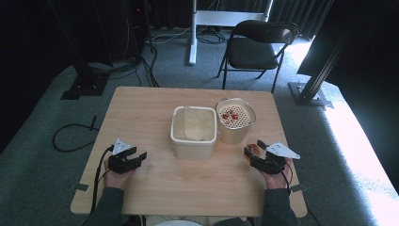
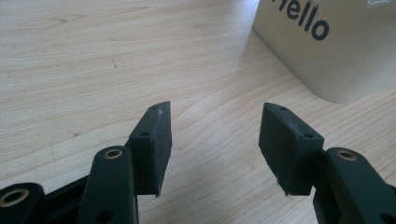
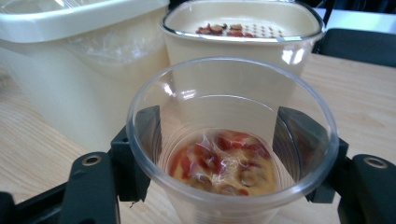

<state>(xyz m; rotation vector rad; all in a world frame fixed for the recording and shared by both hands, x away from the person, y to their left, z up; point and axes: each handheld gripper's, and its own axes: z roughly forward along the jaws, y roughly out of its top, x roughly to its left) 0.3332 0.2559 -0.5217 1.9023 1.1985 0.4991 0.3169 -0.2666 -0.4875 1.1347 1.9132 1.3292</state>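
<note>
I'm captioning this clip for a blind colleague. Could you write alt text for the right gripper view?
A clear plastic cup with red pieces in yellowish liquid at its bottom sits clamped between the right gripper's two black jaws. Behind it on the wooden table stand a cream strainer container holding a few red pieces and a cream tub.

You get hard daylight from the right in the high view, bleaching the grey carpet floor while the room behind stays near black. The pale wooden table is evenly lit, though soft and low in detail. In the right gripper view, glare streaks the clear plastic cup; its near rim blurs.
</note>
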